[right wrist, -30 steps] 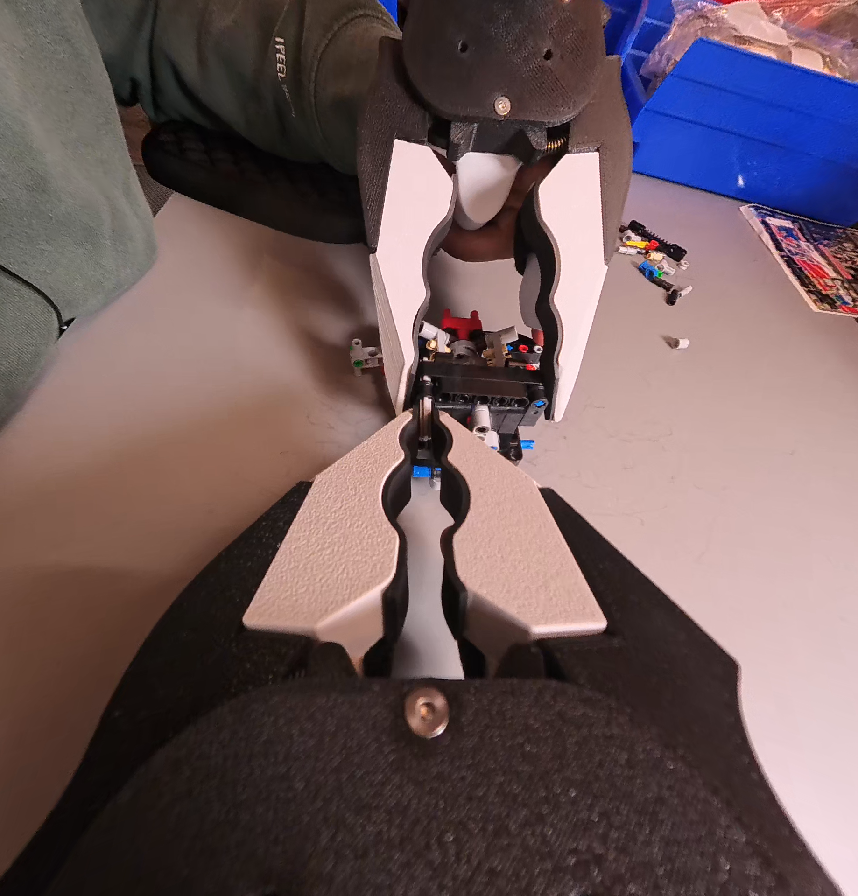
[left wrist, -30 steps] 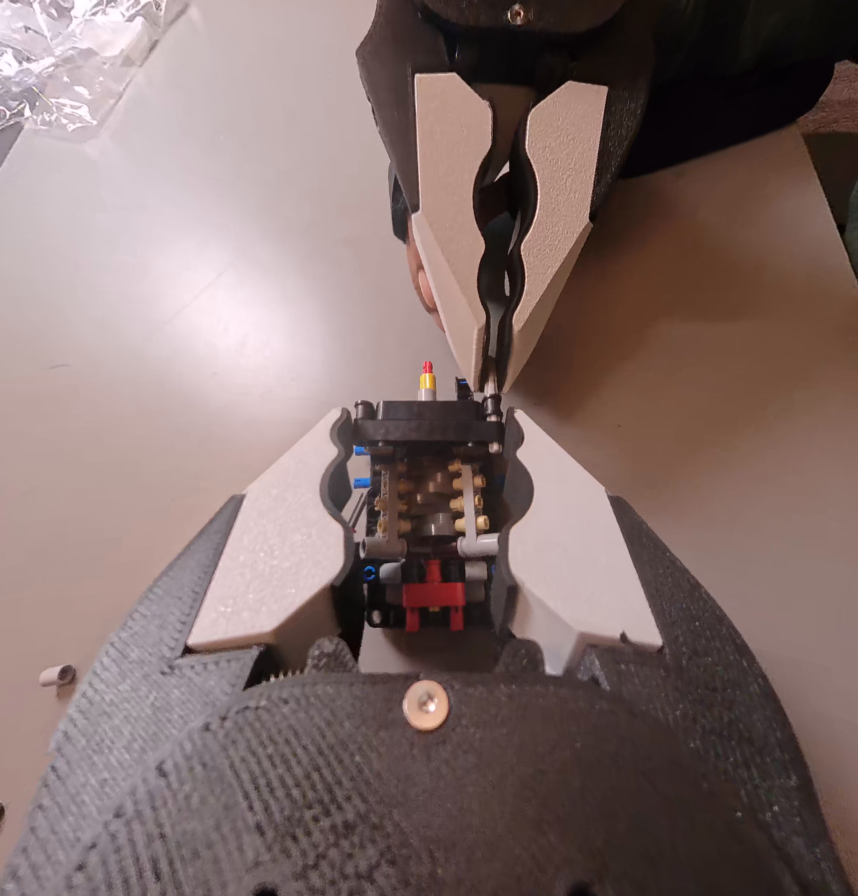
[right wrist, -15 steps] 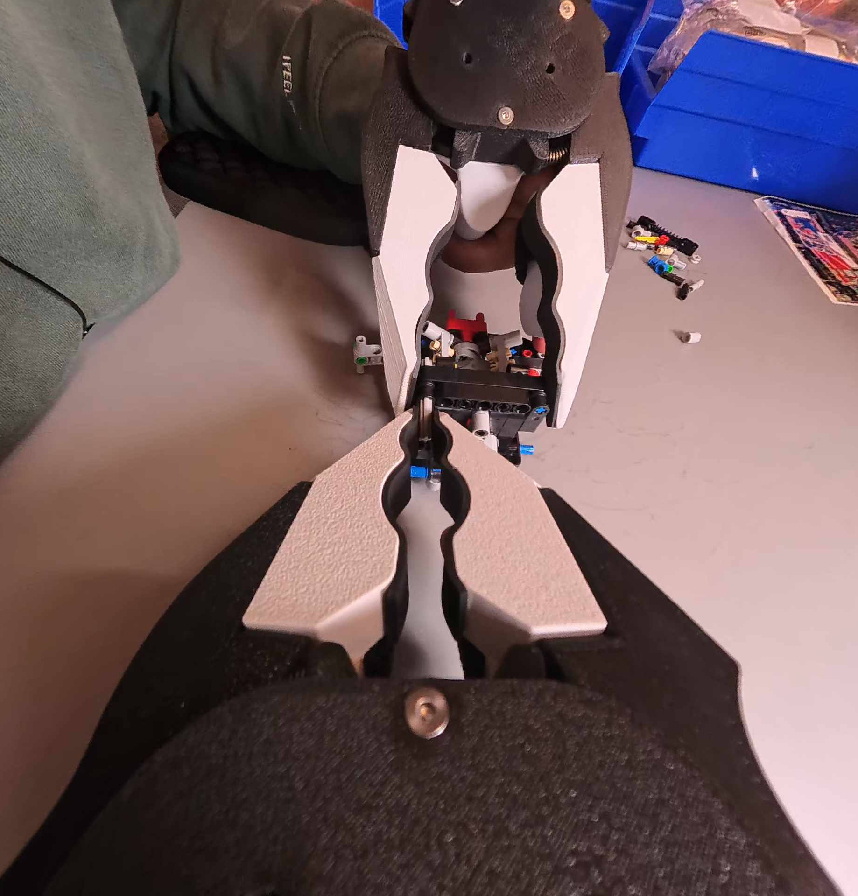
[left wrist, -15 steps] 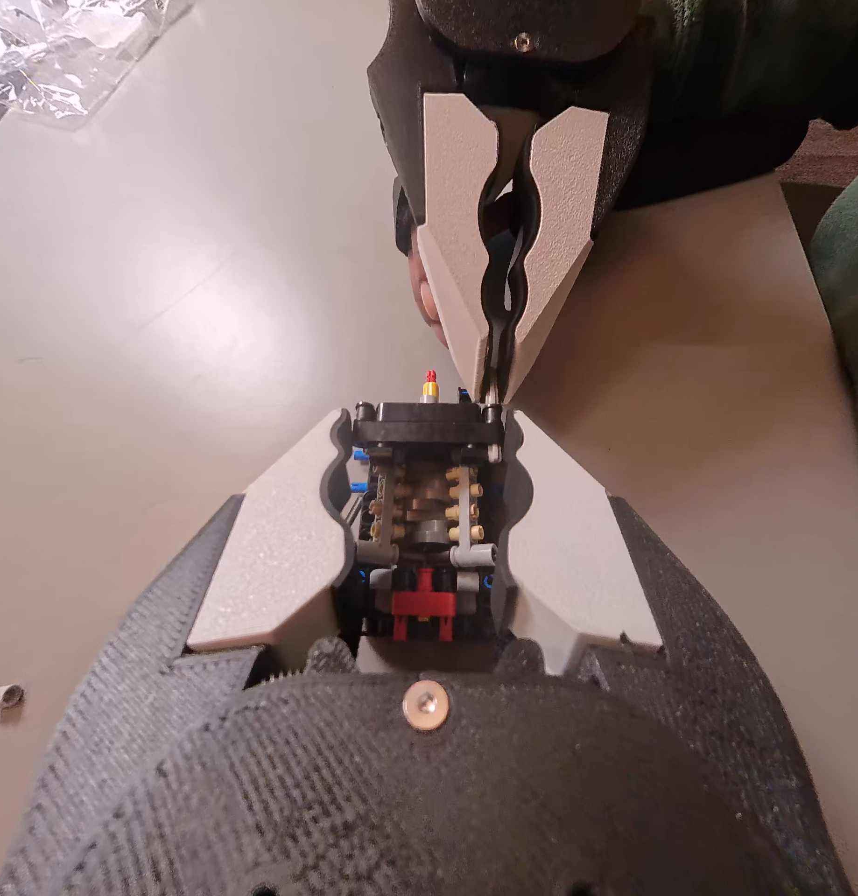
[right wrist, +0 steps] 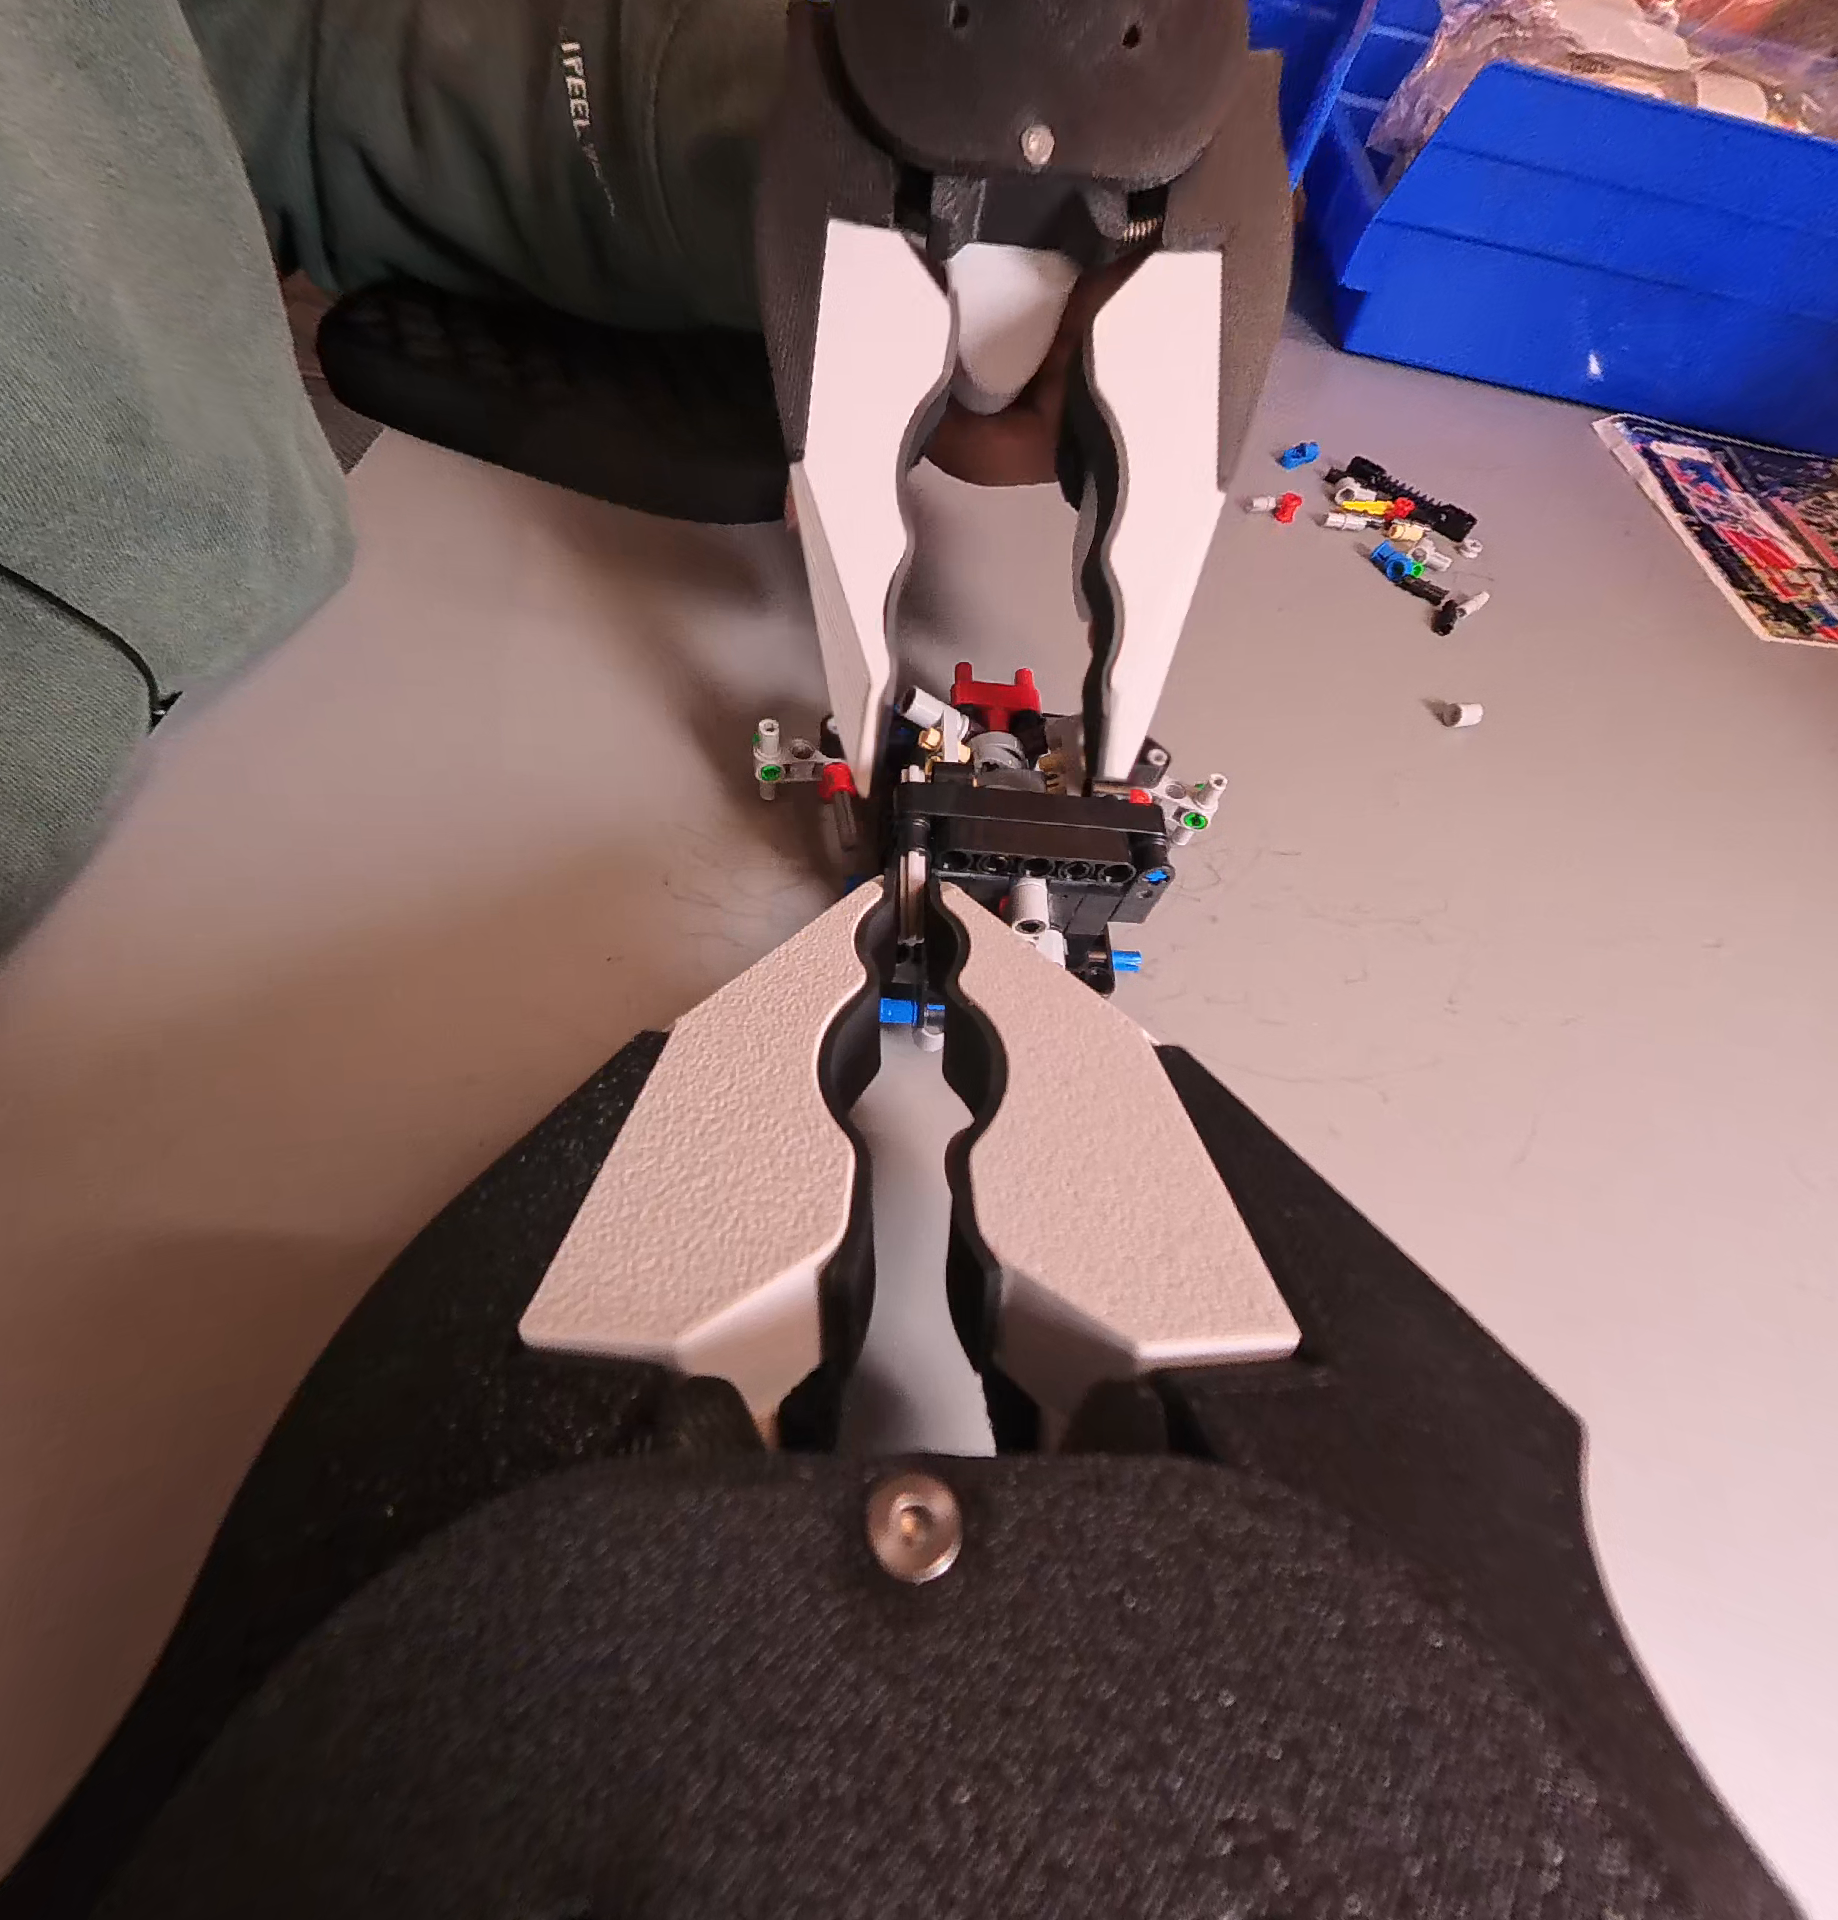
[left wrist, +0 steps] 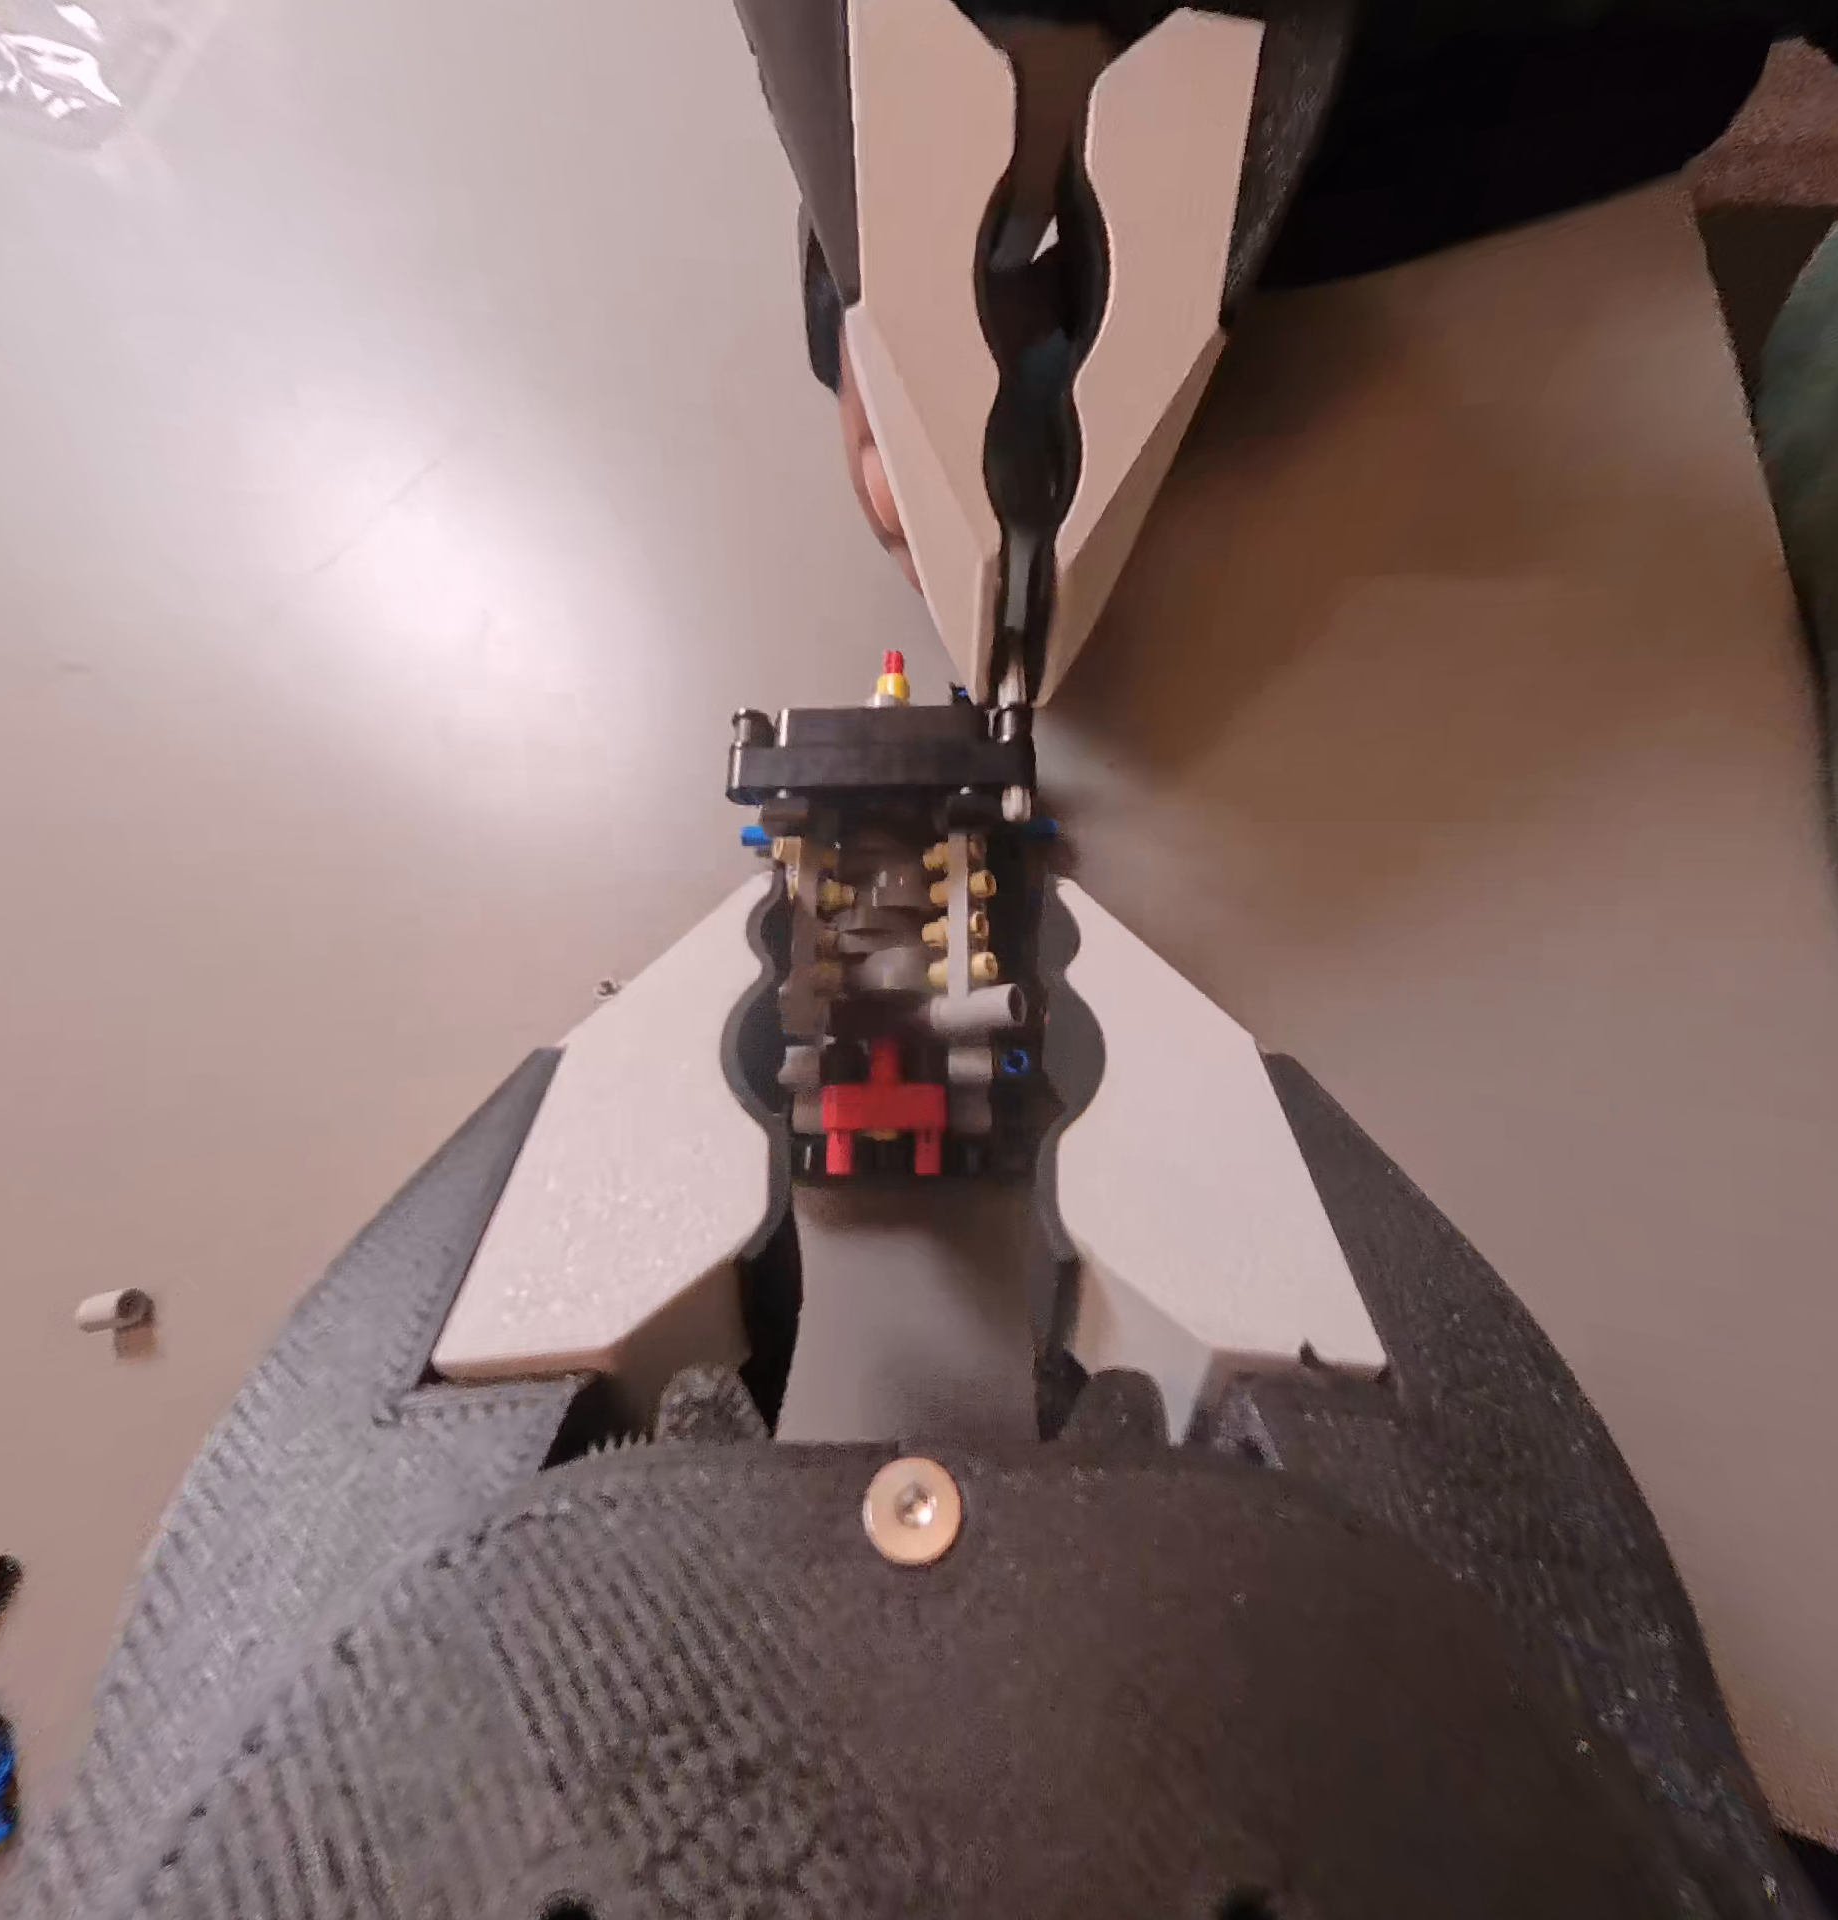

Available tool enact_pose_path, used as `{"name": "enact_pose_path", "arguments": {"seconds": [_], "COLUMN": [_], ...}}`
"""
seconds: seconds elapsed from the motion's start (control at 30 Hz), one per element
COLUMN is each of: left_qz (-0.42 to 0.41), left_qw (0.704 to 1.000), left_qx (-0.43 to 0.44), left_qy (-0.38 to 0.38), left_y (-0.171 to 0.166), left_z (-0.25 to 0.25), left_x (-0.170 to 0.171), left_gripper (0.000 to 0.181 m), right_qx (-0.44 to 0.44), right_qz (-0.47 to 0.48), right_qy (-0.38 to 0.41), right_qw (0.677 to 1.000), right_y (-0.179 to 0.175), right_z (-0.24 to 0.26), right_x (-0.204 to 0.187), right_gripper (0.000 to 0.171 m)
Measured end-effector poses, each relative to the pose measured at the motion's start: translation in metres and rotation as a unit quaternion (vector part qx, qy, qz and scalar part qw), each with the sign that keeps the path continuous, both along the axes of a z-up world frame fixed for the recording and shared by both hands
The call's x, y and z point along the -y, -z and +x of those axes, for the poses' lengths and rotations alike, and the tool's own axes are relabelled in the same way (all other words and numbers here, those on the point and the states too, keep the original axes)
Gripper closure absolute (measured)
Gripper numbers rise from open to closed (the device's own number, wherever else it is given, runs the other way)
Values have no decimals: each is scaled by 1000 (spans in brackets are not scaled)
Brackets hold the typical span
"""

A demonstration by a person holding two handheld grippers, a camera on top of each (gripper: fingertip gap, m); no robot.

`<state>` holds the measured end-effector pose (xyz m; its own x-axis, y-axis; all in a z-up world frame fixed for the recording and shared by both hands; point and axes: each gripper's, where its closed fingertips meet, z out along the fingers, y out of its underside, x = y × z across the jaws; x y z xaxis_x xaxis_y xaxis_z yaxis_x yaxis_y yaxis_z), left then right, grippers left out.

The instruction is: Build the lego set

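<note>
We find the left gripper (left wrist: 910, 894) closed on the sides of the model (left wrist: 894, 935), its two fingers flanking the rear half where the red piece (left wrist: 882, 1110) sits. The model rests on the table (left wrist: 323, 520); its black beam (left wrist: 884, 753) forms the front end, clear of the left fingertips. The right gripper (right wrist: 917, 902) faces the model from the front and is clamped on a thin grey pin (right wrist: 907, 894) standing at one end of the beam. From the left wrist view the same pin (left wrist: 1010, 686) meets the beam's corner, pinched between the right gripper's (left wrist: 1014, 665) tips. A yellow-and-red peg (left wrist: 894, 681) rises from the beam's top.

Beyond the model, past the left gripper's far side as seen from the right wrist, lie loose pieces (right wrist: 1398, 530), a single grey bush (right wrist: 1457, 713), a booklet (right wrist: 1767, 530) and blue bins (right wrist: 1621, 239). A green sleeve (right wrist: 458, 166) lies behind the model.
</note>
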<state>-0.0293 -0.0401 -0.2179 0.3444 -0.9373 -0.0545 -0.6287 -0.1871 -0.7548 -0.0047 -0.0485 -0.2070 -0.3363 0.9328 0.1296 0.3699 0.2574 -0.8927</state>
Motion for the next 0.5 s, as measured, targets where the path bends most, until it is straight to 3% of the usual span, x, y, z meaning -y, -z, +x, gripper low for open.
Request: {"name": "enact_pose_path", "arguments": {"seconds": [0.1, 0.37, 0.5], "left_qz": [17, 12, -11], "left_qw": [1000, 999, 994], "left_qx": [-17, -24, -20], "left_qy": [-13, -32, -108], "left_y": [3, 3, 2], "left_z": [-1, -2, -5], "left_x": [-4, -6, -15], "left_gripper": [143, 143, 143], "right_qx": [0, 4, 37], "right_qz": [0, -4, 28], "right_qy": [0, 10, 88], "right_qw": [1000, 1000, 995], "right_y": [0, 0, 4], "right_z": [0, 0, 3], "right_x": [0, -2, -27], "right_gripper": [168, 168, 164]}}
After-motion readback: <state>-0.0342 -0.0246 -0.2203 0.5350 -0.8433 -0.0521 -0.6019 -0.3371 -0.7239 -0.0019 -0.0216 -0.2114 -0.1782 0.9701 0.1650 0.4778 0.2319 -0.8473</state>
